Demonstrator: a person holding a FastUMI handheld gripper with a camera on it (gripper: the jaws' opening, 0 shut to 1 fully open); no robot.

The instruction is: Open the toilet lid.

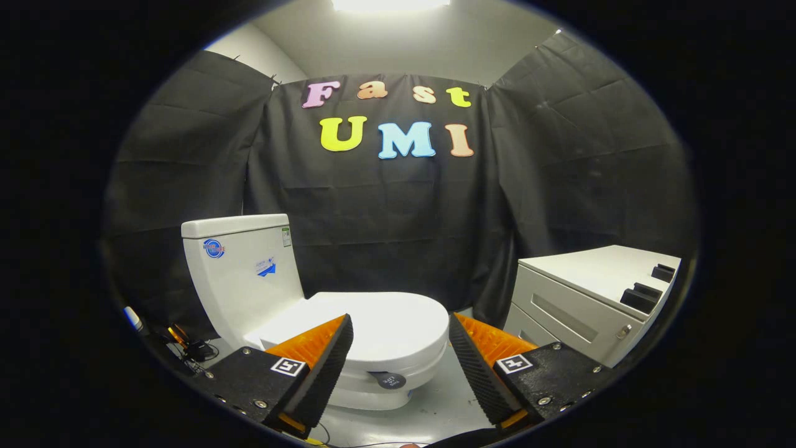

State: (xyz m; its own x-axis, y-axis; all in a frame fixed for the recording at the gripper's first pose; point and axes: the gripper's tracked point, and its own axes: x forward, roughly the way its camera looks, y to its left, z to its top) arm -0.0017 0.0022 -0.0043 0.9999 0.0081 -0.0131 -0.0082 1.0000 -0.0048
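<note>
**Tool spread before the closed lid**

In the gripper view we see our tool (401, 323) with its fingers (326, 367) spread wide apart and pinching nothing. The toilet (348, 348) stands just ahead of them, side-on to us, its front end falling in the gap between the fingertips. The lid (379, 320) lies flat and closed on the bowl, not touched by either finger. A small dark round tag (392, 380) sits on the bowl's front, below the lid's edge. The tank (242, 274) rises beyond the left finger, bearing a few stickers. Beyond the right finger stands a white cabinet (584, 305) with drawers, well apart from the toilet. Some cables (189, 348) lie on the floor (429, 410) left of the tank.
</note>
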